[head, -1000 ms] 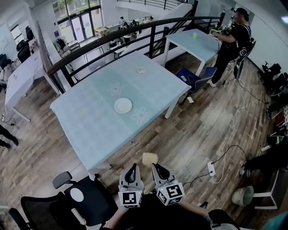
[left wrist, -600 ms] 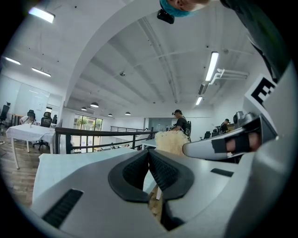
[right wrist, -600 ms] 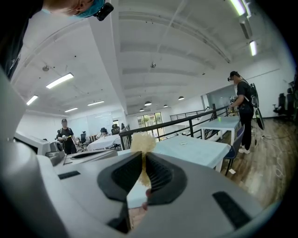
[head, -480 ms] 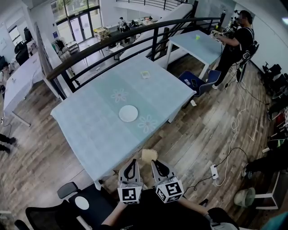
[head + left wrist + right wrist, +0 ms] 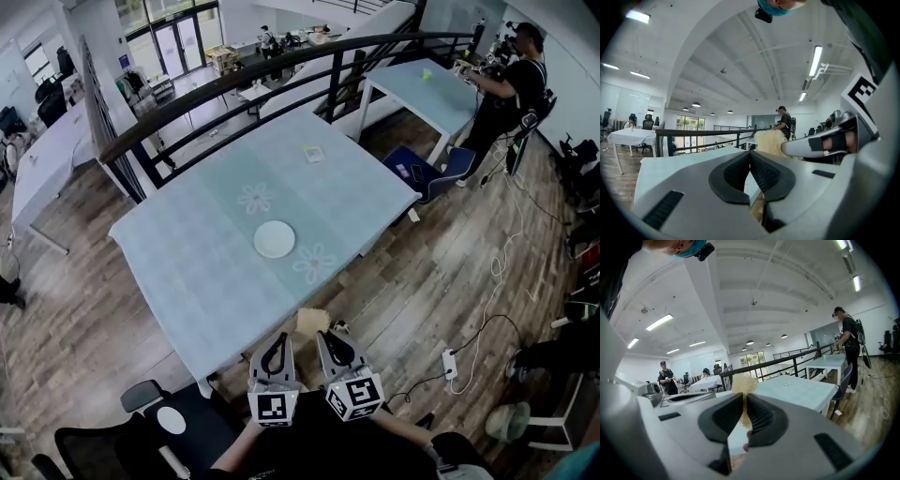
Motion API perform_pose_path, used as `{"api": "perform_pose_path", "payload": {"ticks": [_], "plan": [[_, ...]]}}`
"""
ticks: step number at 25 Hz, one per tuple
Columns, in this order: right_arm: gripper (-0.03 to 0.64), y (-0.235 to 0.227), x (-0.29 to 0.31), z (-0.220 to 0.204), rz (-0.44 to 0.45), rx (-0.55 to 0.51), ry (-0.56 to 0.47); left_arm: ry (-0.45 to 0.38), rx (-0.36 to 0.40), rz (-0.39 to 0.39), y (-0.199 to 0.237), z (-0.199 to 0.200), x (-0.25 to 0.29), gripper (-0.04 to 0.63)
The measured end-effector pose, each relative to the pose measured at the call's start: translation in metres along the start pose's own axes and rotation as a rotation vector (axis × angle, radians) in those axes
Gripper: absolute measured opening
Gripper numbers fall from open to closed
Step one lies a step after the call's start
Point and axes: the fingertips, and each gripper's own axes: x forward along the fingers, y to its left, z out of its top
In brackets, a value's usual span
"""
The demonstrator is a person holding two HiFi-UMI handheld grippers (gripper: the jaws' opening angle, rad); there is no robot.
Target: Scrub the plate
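A white plate lies near the middle of the light blue table, well ahead of both grippers. Both are held low, off the table's near corner, above the wooden floor. My right gripper is shut on a tan scrubbing sponge, which sticks out past its tips; the right gripper view shows the sponge pinched in that gripper. My left gripper sits just left of it, shut and empty. From the left gripper, the sponge shows to its right.
A small pale card lies on the table's far side. A black office chair stands at lower left. A dark railing runs behind the table. A person stands by a second table; a power strip lies on the floor.
The table and plate have shifted right and slightly nearer in the head view as the person stepped toward them. Both grippers keep their pose, the right still holding the sponge.
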Motion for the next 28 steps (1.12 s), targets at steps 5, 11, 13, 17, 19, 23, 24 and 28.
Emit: {"api": "perform_pose_path", "payload": {"ticks": [5, 11, 13, 17, 19, 23, 24, 28], "plan": [[0.035, -0.021, 0.031, 0.013, 0.075, -0.031, 0.006, 0.017, -0.005, 0.090, 0.010, 0.001, 0.032, 0.014], [0.035, -0.060, 0.069, 0.034, 0.177, -0.049, 0.027, 0.031, -0.020, 0.194, 0.012, 0.004, 0.080, 0.014], [0.035, -0.078, 0.082, 0.042, 0.202, -0.058, 0.028, 0.028, -0.044, 0.234, 0.012, 0.005, 0.099, 0.014], [0.035, -0.116, 0.108, 0.056, 0.248, -0.066, 0.038, 0.017, -0.067, 0.303, 0.004, 0.008, 0.133, 0.014], [0.035, -0.129, 0.118, 0.060, 0.277, -0.071, 0.042, 0.014, -0.063, 0.339, 0.000, 0.008, 0.146, 0.014], [0.035, -0.143, 0.131, 0.063, 0.357, -0.088, 0.062, 0.010, -0.074, 0.408, -0.009, 0.008, 0.164, 0.014], [0.035, -0.145, 0.133, 0.063, 0.377, -0.091, 0.068, 0.012, -0.082, 0.427, -0.012, 0.007, 0.167, 0.014], [0.035, -0.153, 0.141, 0.064, 0.432, -0.089, 0.082, 0.028, -0.095, 0.489, -0.018, 0.005, 0.177, 0.014]]}}
